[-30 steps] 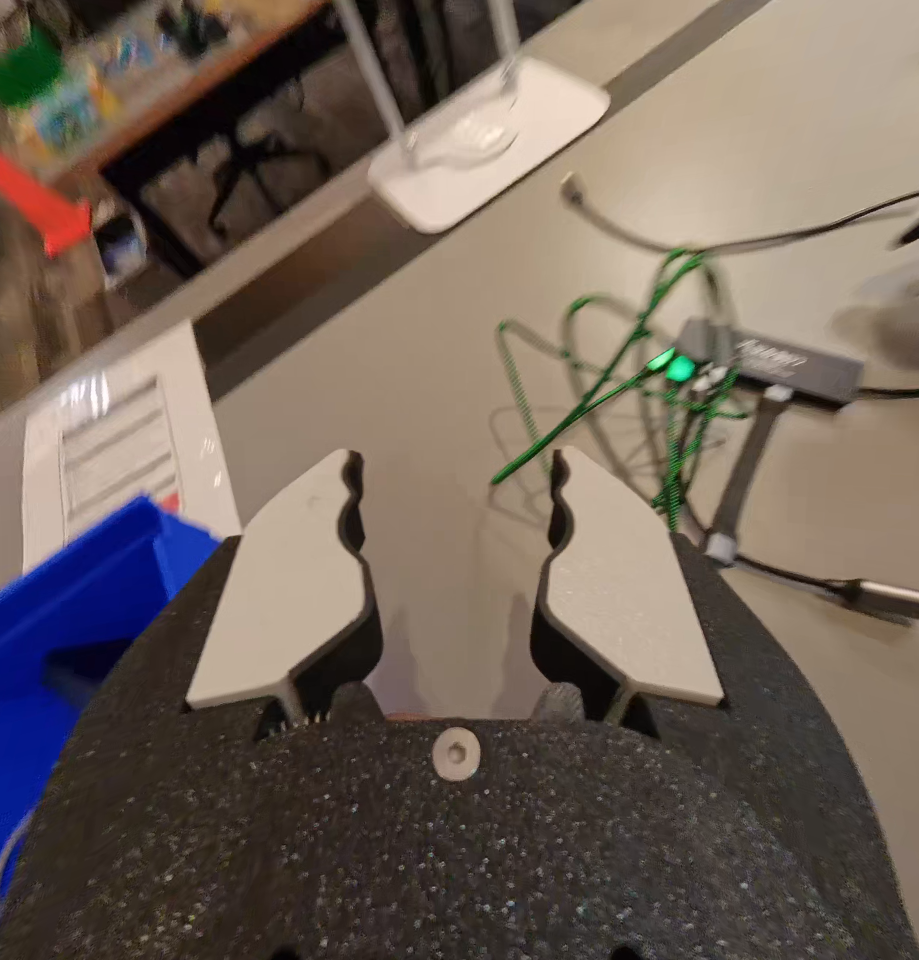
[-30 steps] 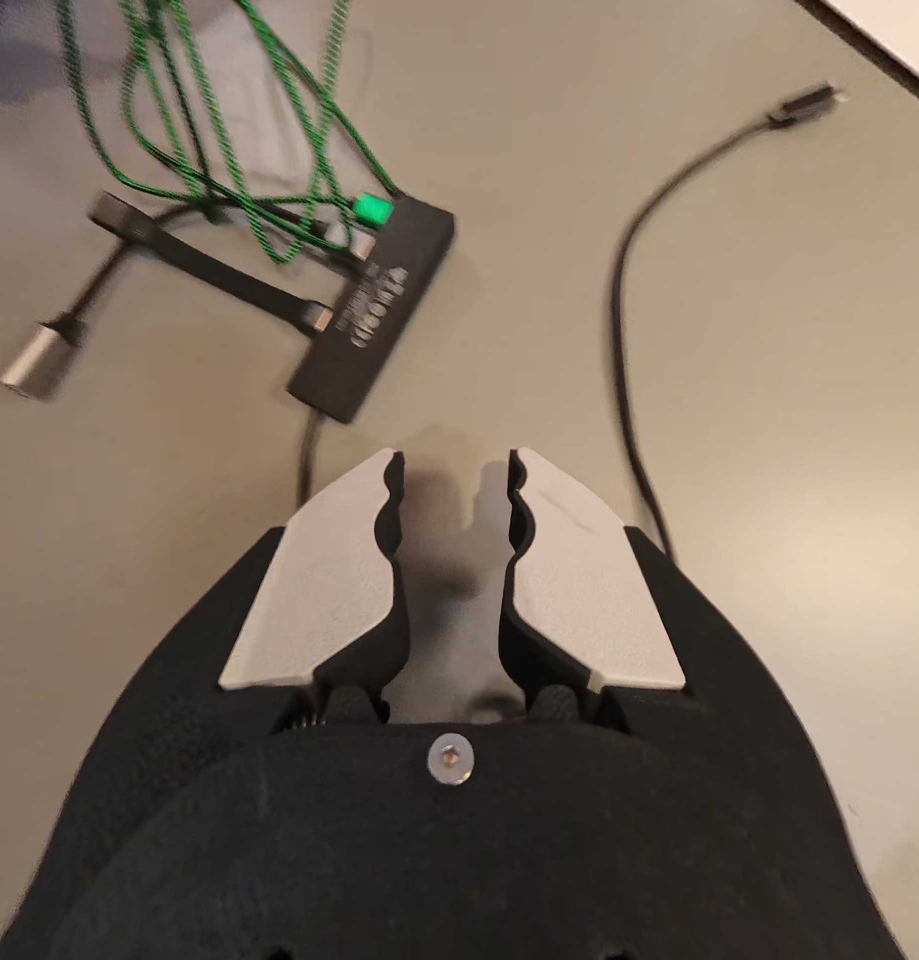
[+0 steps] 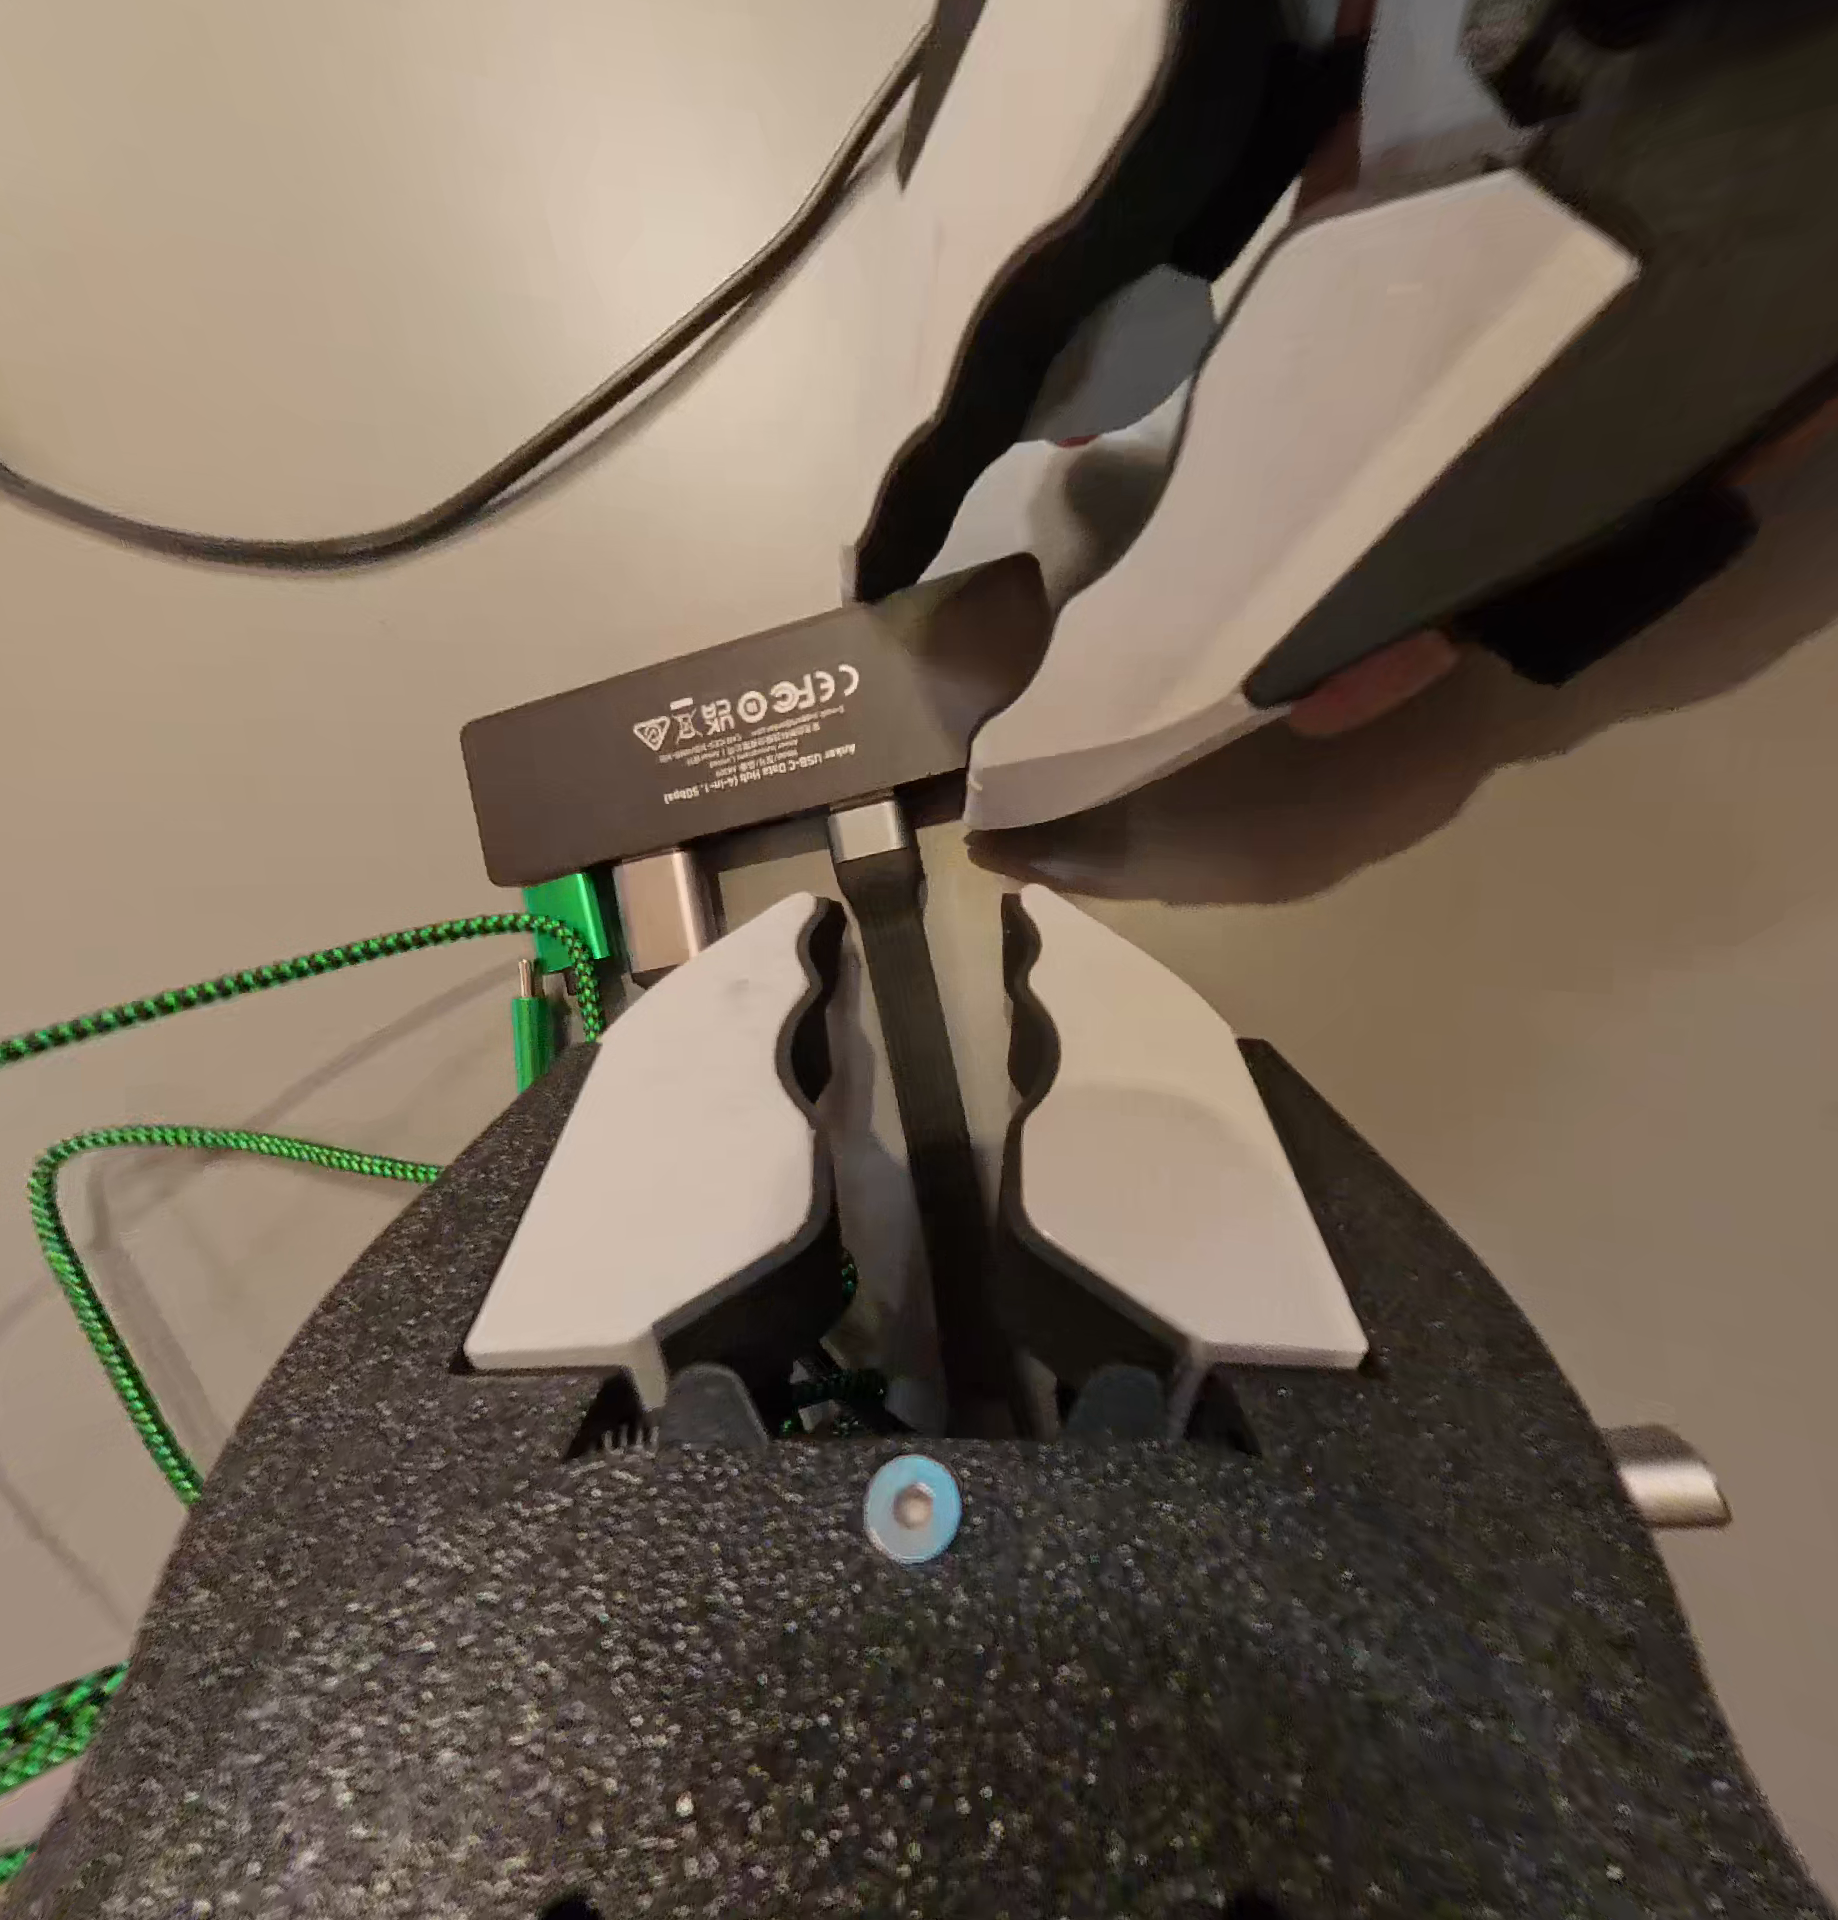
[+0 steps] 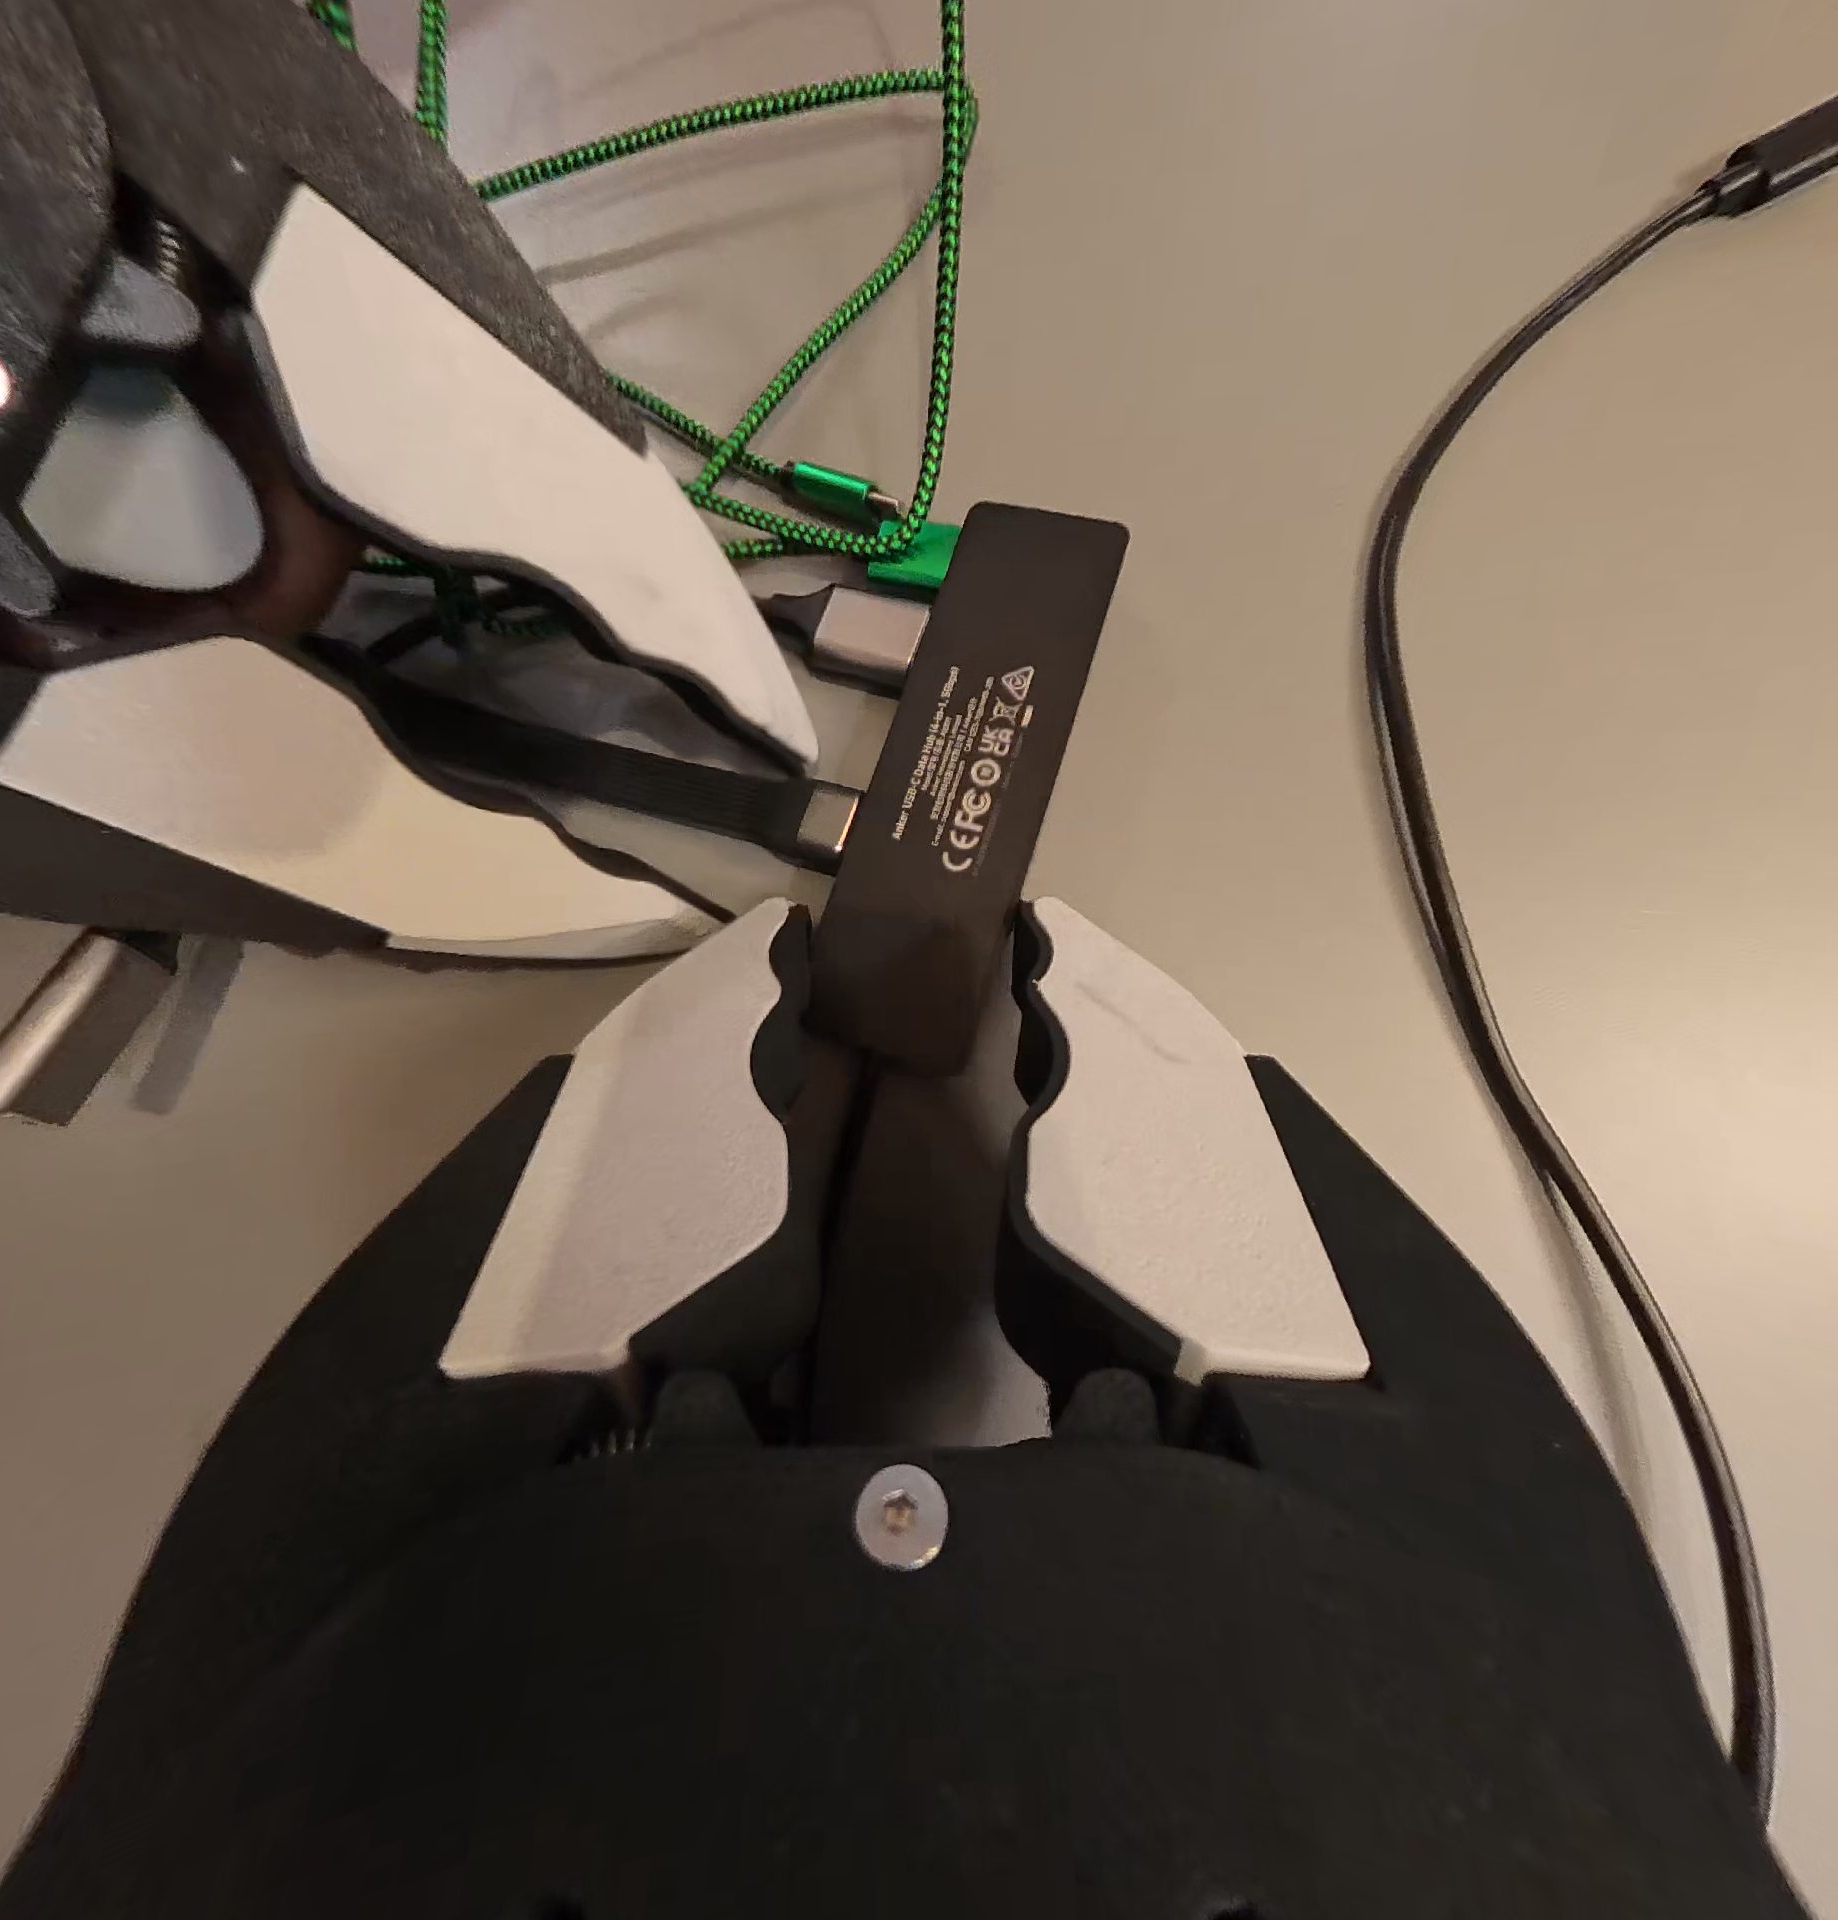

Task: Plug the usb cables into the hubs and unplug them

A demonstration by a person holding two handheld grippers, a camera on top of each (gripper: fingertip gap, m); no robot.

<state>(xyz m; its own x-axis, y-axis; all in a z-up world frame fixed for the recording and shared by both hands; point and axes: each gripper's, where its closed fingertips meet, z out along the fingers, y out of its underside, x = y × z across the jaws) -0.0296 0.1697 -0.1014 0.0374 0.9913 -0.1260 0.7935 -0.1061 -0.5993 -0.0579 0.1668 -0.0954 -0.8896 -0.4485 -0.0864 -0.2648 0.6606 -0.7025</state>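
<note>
Hub (image 4: 982, 769): slim black bar, printed underside up, raised off the table (image 4: 1258, 312).
Right gripper (image 4: 913, 940): clamped on hub's near end.
Left gripper (image 3: 920, 935): parted, apparently untouching, around flat black cable (image 3: 899, 997).
Ports: green plug (image 3: 567, 920), grey plug (image 3: 666, 904) seated.

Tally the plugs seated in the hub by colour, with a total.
green plug: 1
grey metal plugs: 2 (the wide one and the one on the flat black cable)
total: 3, all along one side of the hub, which the right gripper holds by its end.
</note>
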